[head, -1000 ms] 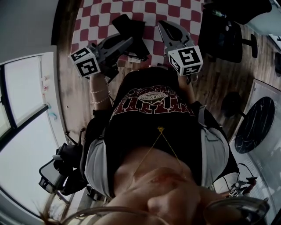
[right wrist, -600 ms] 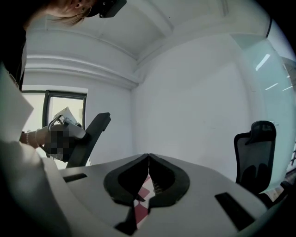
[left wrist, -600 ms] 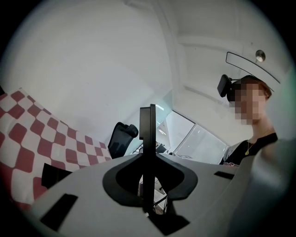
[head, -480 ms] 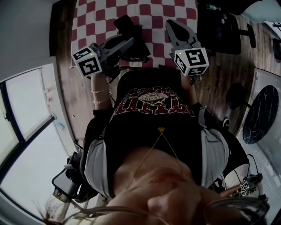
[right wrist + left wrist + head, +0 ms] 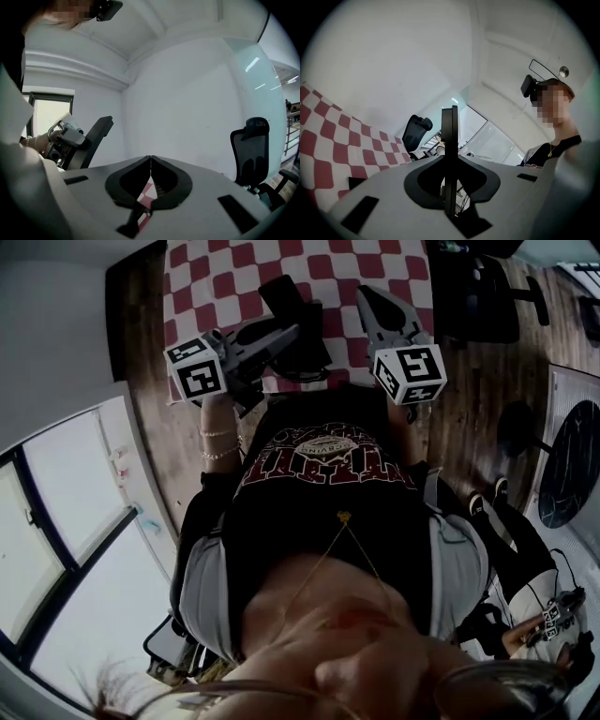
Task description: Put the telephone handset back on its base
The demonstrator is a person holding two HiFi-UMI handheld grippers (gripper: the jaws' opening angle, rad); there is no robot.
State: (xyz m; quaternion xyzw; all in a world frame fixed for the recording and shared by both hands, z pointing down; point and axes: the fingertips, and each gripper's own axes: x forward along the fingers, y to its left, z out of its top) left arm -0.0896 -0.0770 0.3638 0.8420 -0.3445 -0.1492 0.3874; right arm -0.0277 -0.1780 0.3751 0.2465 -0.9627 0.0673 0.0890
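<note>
Head view looks steeply down past the person's dark printed shirt [image 5: 323,465] to a counter [image 5: 211,282] covered in a red-and-white checked cloth. The black telephone [image 5: 284,298] lies on that cloth close to the counter's near edge, about midway along it. It is too dark to tell the handset from the base, or whether one sits on the other. The left claw [image 5: 286,332] reaches in from the near-left with its tips just over the telephone's near end; whether they touch it cannot be told. The right claw [image 5: 370,294] is held just beside the telephone on its right. Left gripper view shows the left claw [image 5: 450,140] pressed together into one thin dark blade with nothing between the jaws, the checked cloth at left and an office chair [image 5: 415,131] behind. Right gripper view shows the right claw [image 5: 150,161] likewise pressed together and empty, a strip of checked cloth visible below the tips.
</note>
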